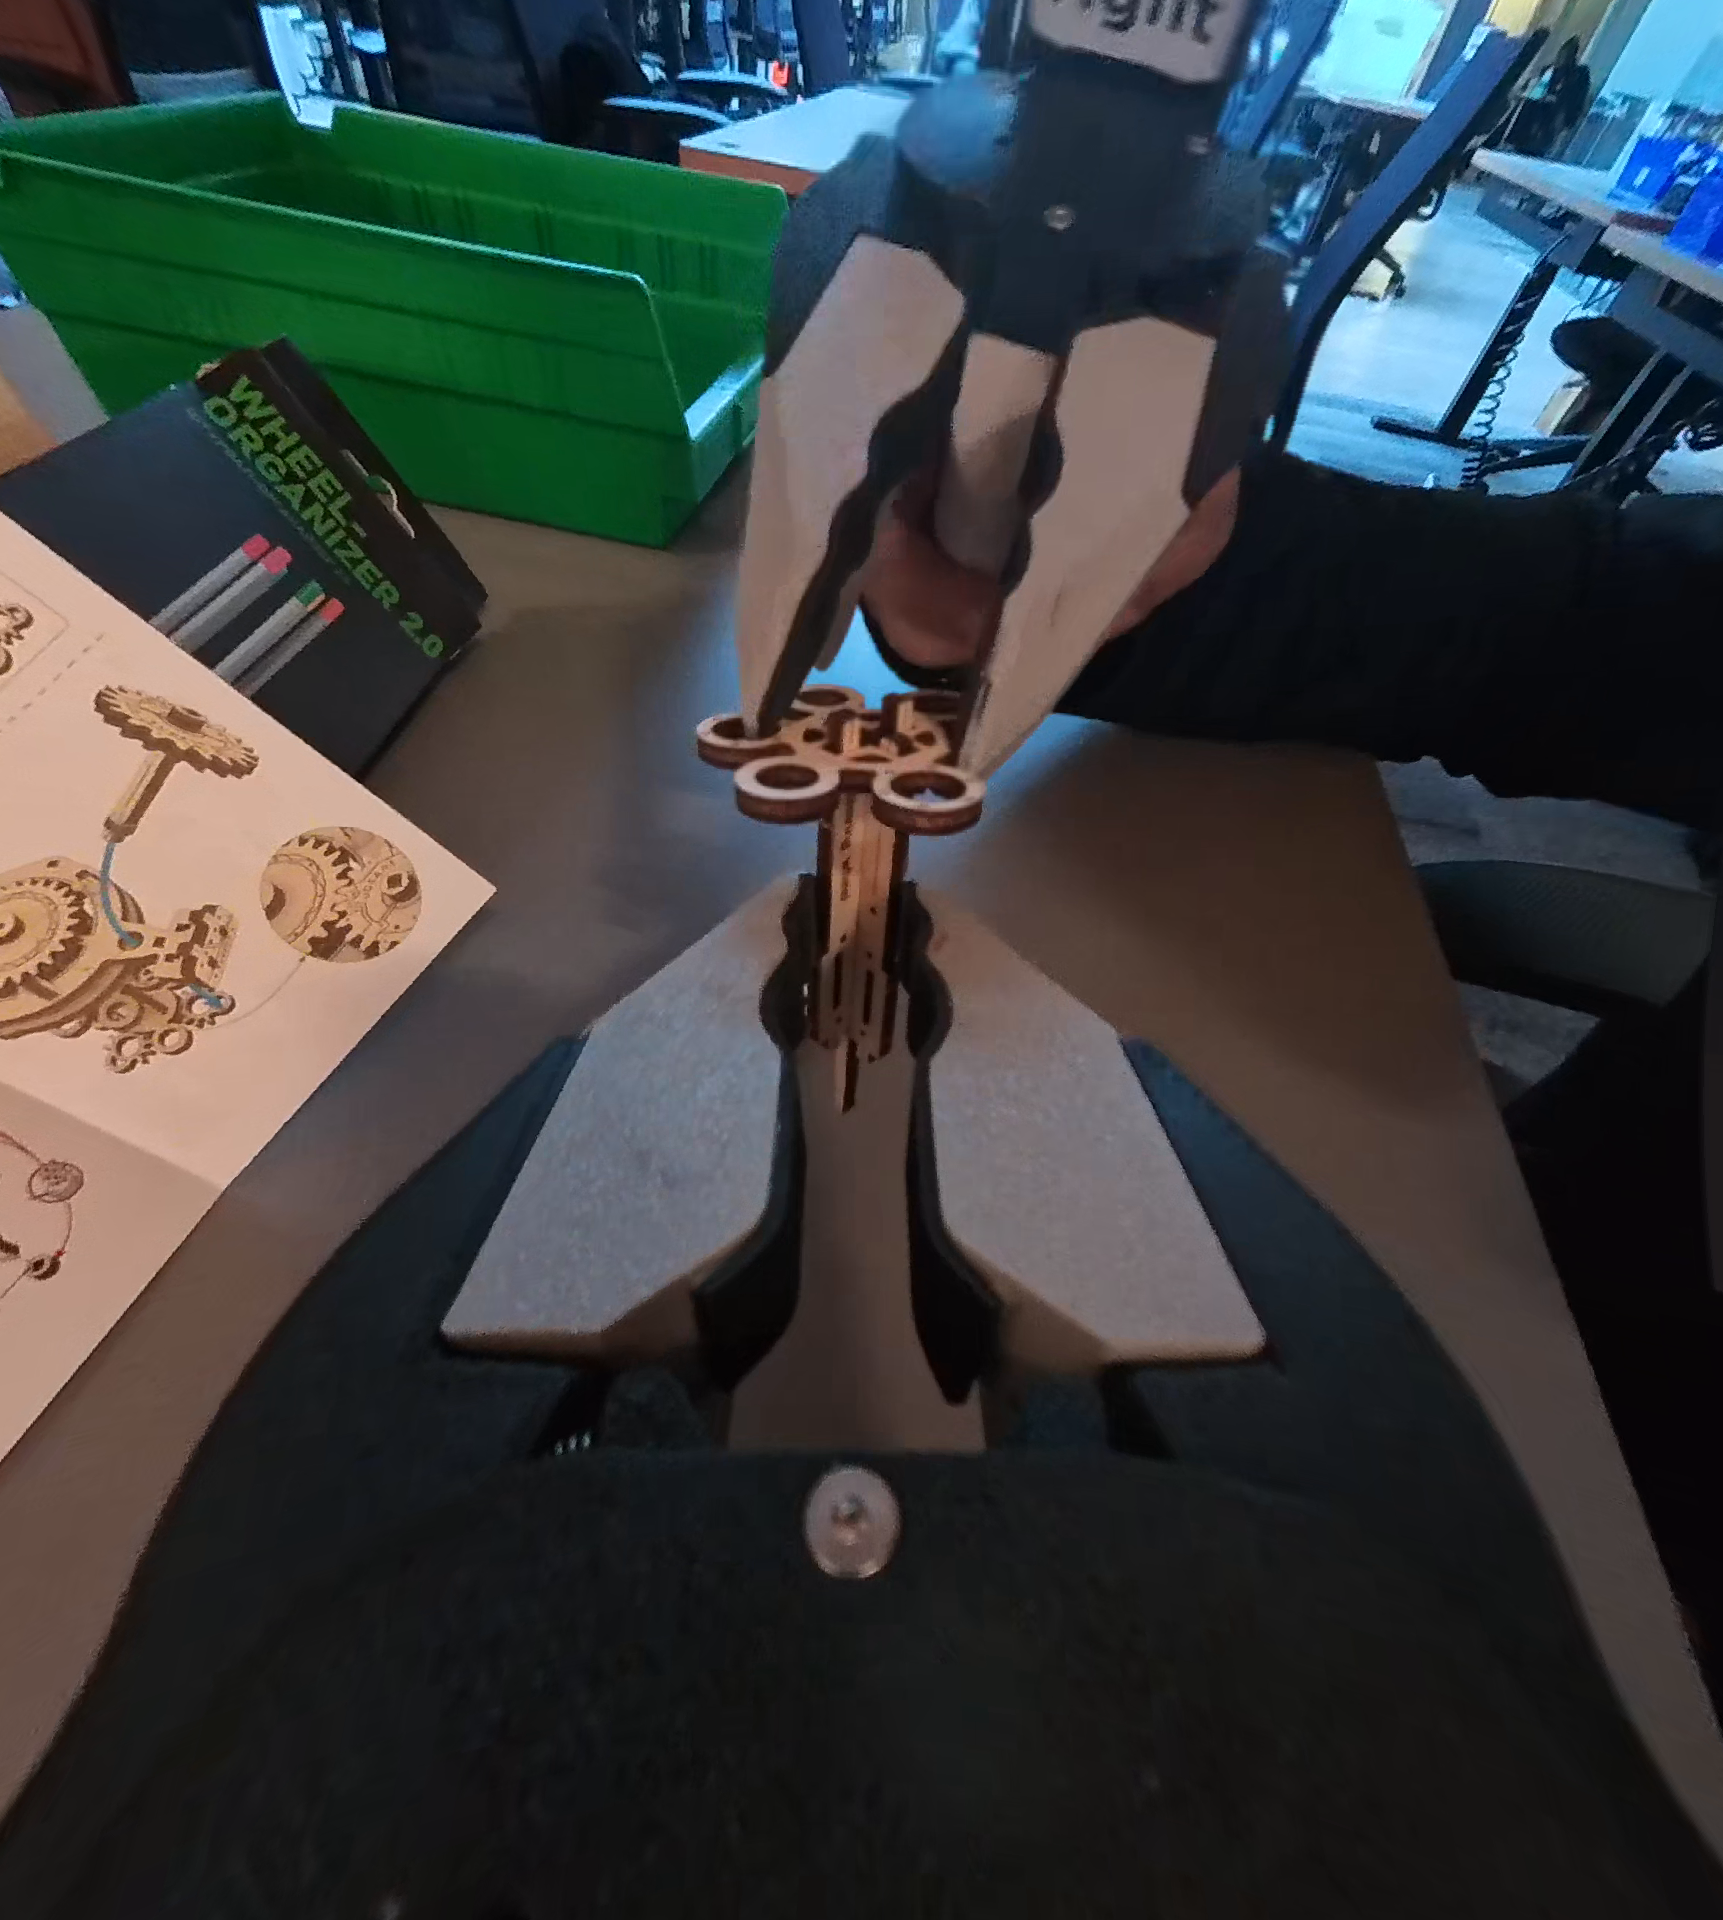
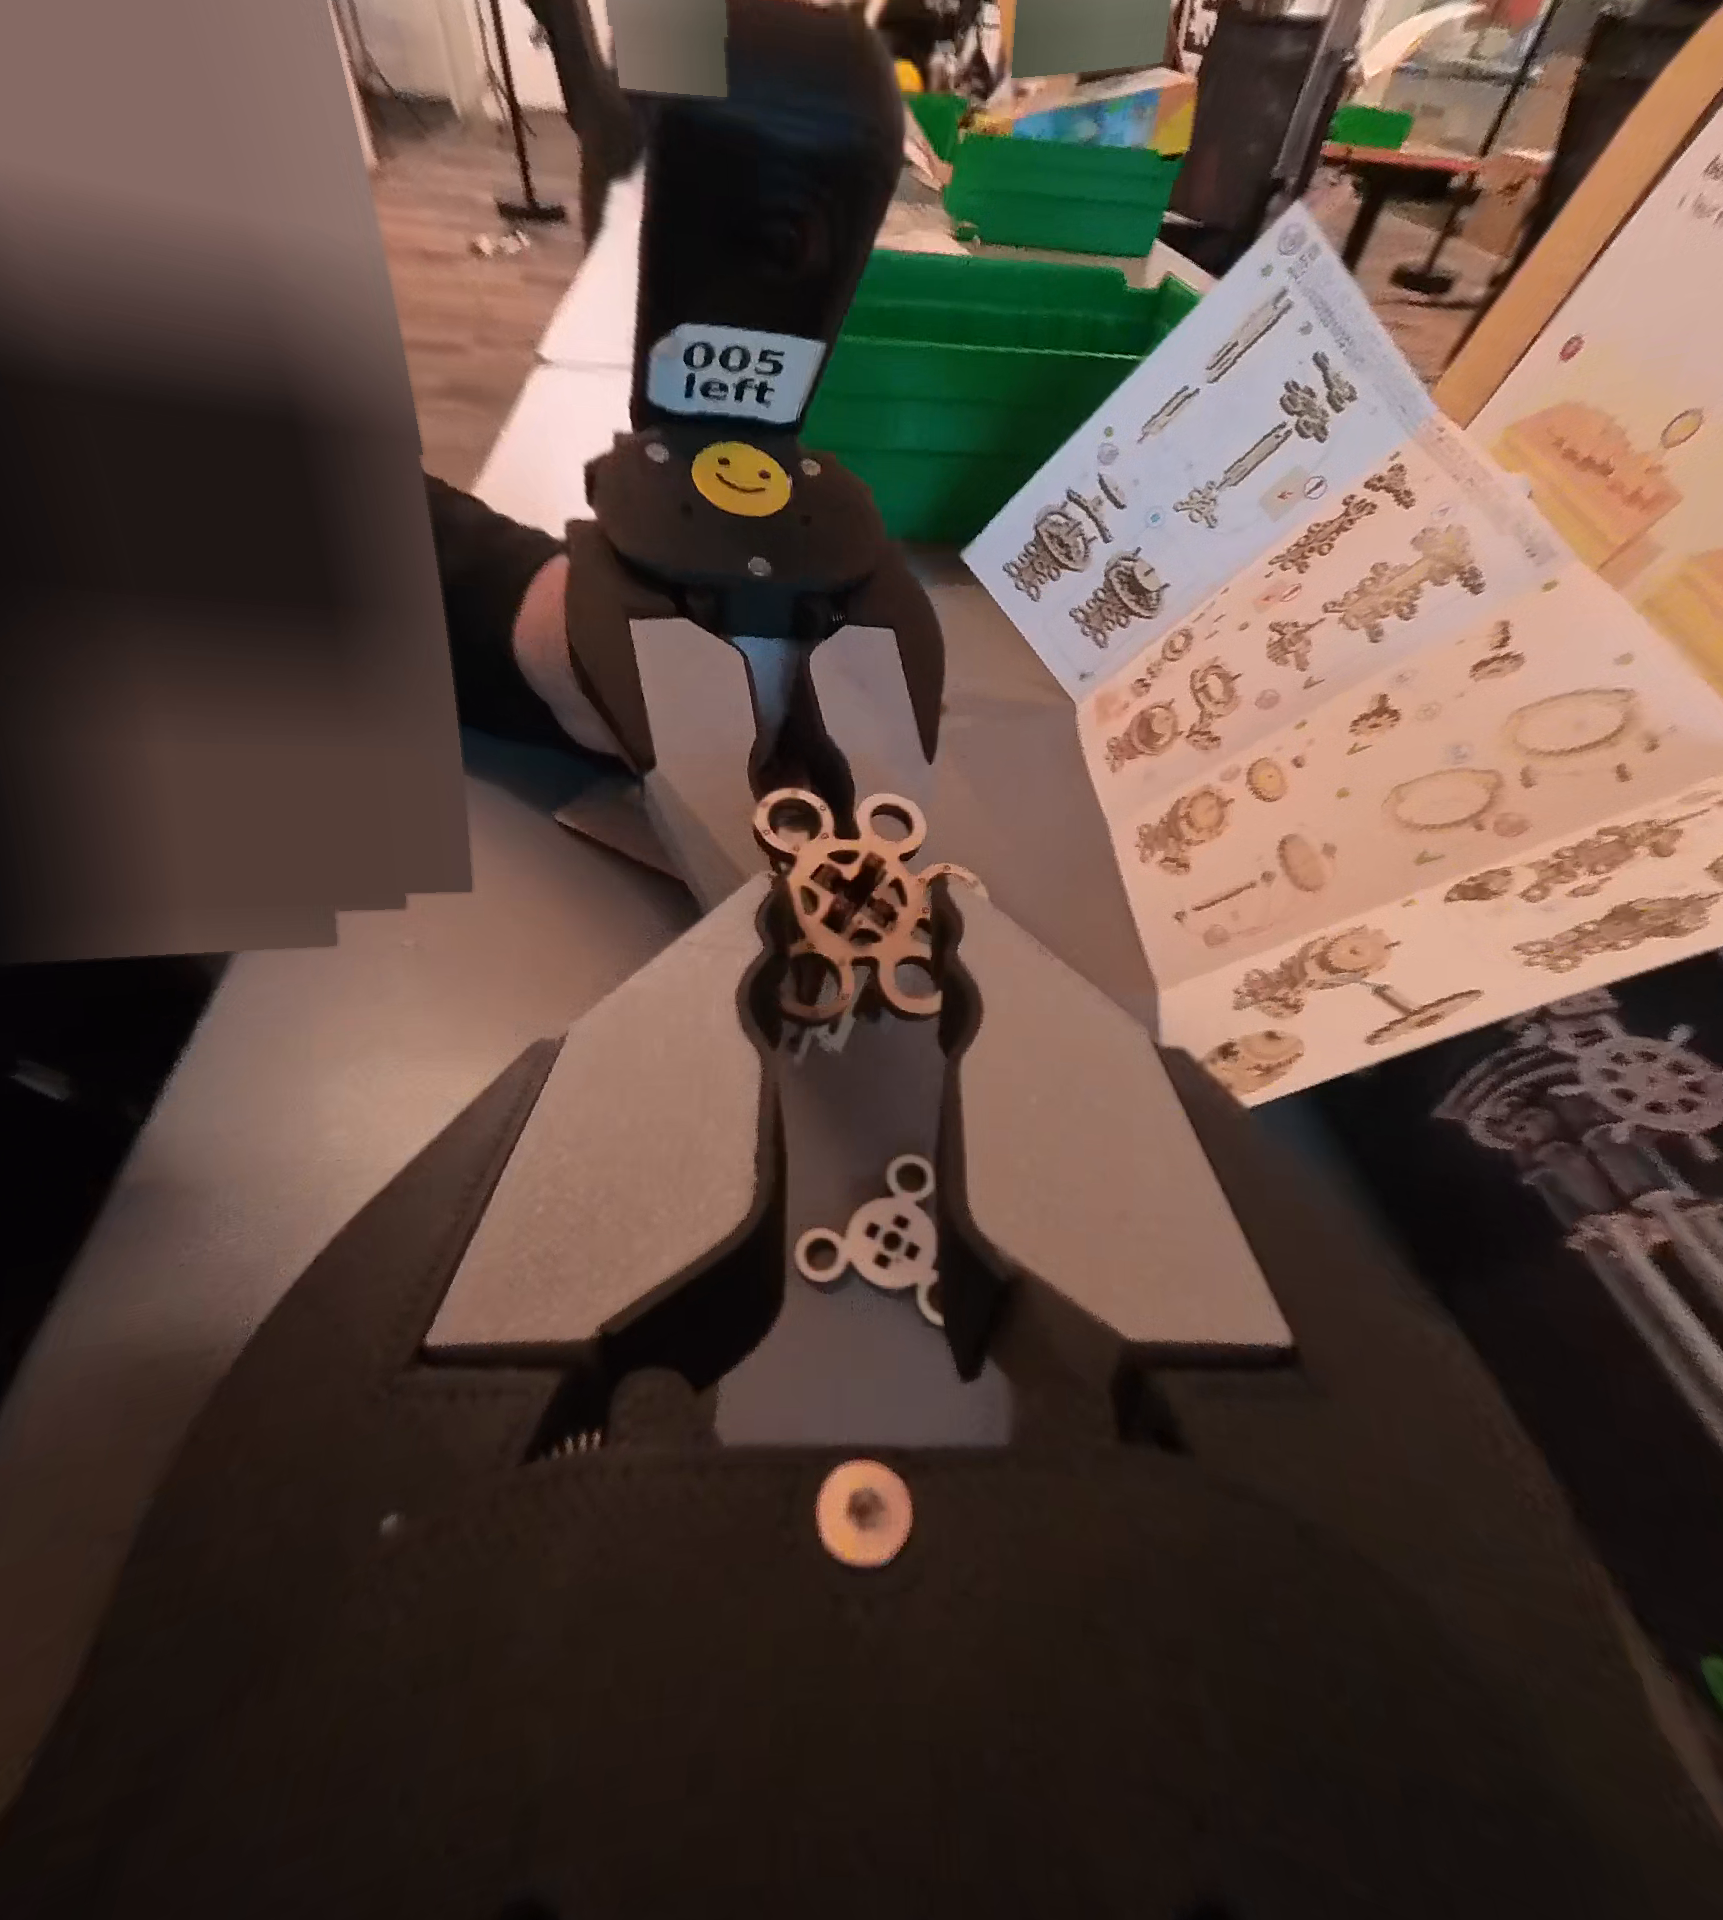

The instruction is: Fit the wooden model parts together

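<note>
The left gripper (image 1: 855, 940) had its fingers drawn narrow and clamped on a wooden shaft (image 1: 855, 935), a slim stack of laser-cut strips that stood upright between the fingertips above the grey tabletop (image 1: 1200, 883). On top of that shaft sat a flat wooden ring plate (image 1: 841, 764), a round hub with small loops around its rim, lying roughly level. The right gripper (image 1: 867, 717) came down on it from the far side, its pale fingers (image 1: 815, 499) set a moderate width apart with one tip on the loop at the plate's left and the other against its right side, so the plate was held between them; a bare hand in a dark sleeve (image 1: 1408, 644) gripped that tool from behind. In the right wrist view the same ring plate (image 2: 852, 904) showed face-on between the right gripper's (image 2: 857, 935) fingertips, with the left gripper (image 2: 795, 769) reaching in from beyond and pinching the shaft beneath it, the shaft itself mostly hidden there. A second ring plate (image 2: 883, 1242) lay flat on the tabletop (image 2: 566, 935) below, loose and well apart from the held one. An open instruction sheet (image 1: 88, 831) lay along the left edge of the tabletop, with a dark kit box (image 1: 244, 551) just beyond it and a green bin (image 1: 369, 270) toward the far-left corner.
</note>
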Demonstrator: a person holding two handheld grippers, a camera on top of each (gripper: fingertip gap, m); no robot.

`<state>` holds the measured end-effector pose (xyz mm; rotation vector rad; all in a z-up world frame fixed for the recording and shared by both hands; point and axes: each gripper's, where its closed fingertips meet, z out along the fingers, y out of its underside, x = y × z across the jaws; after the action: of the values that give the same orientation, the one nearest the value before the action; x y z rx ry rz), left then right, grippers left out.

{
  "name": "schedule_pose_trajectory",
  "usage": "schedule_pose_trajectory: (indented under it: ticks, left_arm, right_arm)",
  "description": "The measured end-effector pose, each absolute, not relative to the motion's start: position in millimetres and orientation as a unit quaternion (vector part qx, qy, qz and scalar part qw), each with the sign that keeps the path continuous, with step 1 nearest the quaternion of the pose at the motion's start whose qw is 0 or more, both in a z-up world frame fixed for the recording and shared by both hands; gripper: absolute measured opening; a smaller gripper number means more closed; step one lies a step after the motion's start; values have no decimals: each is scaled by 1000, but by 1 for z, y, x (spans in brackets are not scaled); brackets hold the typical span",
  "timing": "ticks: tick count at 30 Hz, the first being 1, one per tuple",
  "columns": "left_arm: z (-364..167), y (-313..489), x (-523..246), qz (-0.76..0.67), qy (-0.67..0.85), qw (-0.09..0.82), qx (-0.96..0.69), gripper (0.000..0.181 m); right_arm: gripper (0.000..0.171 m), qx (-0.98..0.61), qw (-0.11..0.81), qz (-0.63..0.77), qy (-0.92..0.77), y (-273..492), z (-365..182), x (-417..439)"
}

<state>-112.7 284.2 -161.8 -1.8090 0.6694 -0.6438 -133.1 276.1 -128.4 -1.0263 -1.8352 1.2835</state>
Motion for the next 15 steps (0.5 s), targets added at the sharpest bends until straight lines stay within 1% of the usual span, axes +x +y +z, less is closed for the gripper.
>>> schedule_pose_trajectory:
  ticks: [2, 7, 9, 12, 15]
  left_arm:
    - [-160, 284, -111, -276, 280, 529, -752, 12]
    - [-158, 284, -112, -260, 288, 540, -747, 12]
    - [-156, 284, -111, -264, 288, 543, -743, 12]
    - [-155, 283, -110, -258, 294, 547, -741, 12]
    - [-156, 283, -109, -252, 299, 544, -742, 12]
  right_arm:
    - [25, -391, 343, 482, -705, 276, -126, -133]
    - [34, -392, 281, 577, -659, 274, -105, -124]
    - [28, -405, 281, 590, -640, 282, -101, -124]
    - [19, -421, 287, 572, -643, 287, -107, -127]
    - [18, -416, 290, 545, -667, 281, -117, -129]
